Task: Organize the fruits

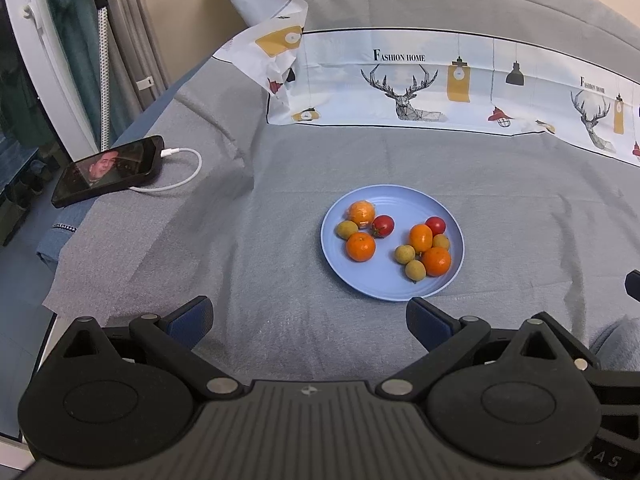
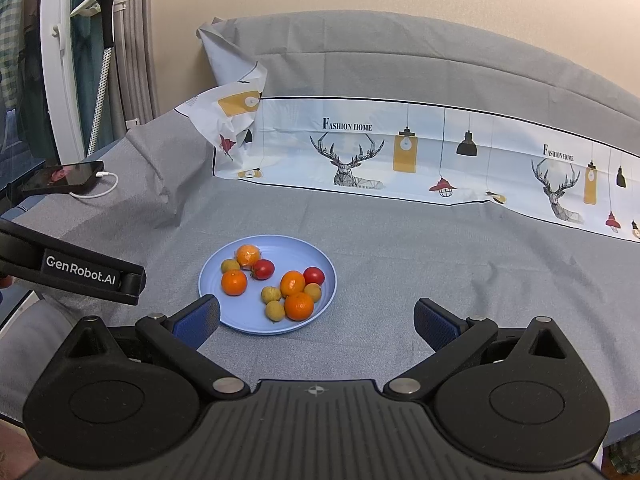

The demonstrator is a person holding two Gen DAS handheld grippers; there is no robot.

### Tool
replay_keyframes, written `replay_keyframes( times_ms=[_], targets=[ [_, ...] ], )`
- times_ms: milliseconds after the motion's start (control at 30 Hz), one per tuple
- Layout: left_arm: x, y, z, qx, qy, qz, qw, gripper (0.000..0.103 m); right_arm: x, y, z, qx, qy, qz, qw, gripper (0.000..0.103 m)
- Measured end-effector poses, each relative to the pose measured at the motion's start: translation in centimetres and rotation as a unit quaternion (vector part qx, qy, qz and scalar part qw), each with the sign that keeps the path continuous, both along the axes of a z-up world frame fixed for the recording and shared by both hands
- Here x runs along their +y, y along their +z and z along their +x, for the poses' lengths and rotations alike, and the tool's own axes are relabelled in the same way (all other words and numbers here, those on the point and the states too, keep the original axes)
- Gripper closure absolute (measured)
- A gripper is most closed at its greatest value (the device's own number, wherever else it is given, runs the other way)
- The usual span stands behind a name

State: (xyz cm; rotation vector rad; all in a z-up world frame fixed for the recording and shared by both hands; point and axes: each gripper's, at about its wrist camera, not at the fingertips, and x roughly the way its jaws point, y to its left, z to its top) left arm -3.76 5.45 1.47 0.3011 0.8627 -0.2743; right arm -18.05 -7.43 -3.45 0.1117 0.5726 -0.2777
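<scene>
A light blue plate [image 1: 384, 280] [image 2: 244, 314] rests on the grey bed cover and holds mixed fruit. On it are several oranges [image 1: 360, 246] [image 2: 234, 282], one of which, the far-left orange [image 1: 361, 213], is in clear wrap. Two red tomatoes [image 1: 383, 225] [image 2: 263, 269] and several small yellow-brown longans [image 1: 405, 254] [image 2: 270, 294] lie among them. My left gripper [image 1: 310, 320] is open and empty, just short of the plate's near rim. My right gripper [image 2: 317, 322] is open and empty too, with its left finger [image 2: 198, 320] at the plate's near-left rim. The left gripper's body [image 2: 72, 272] shows left of the plate.
A black phone [image 1: 108, 170] with a white charging cable [image 1: 180, 168] lies at the bed's far-left edge. A printed cloth with deer and lamps [image 1: 440, 80] [image 2: 400, 152] stretches across behind the plate. Curtains and a white frame stand at the left.
</scene>
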Motion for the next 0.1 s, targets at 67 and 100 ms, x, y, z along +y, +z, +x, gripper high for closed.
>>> replay_keyframes(
  times_ms=[67, 100],
  targets=[
    [0.01, 0.25, -0.07, -0.011, 0.003, 0.0, 0.9999, 0.0, 0.03, 0.01, 0.02, 0.0, 0.0, 0.0, 1.0, 0.001],
    [0.0, 0.35, -0.03, -0.012, 0.003, 0.0, 0.9999, 0.0, -0.02, 0.02, -0.02, 0.0, 0.002, 0.0, 1.0, 0.001]
  ],
)
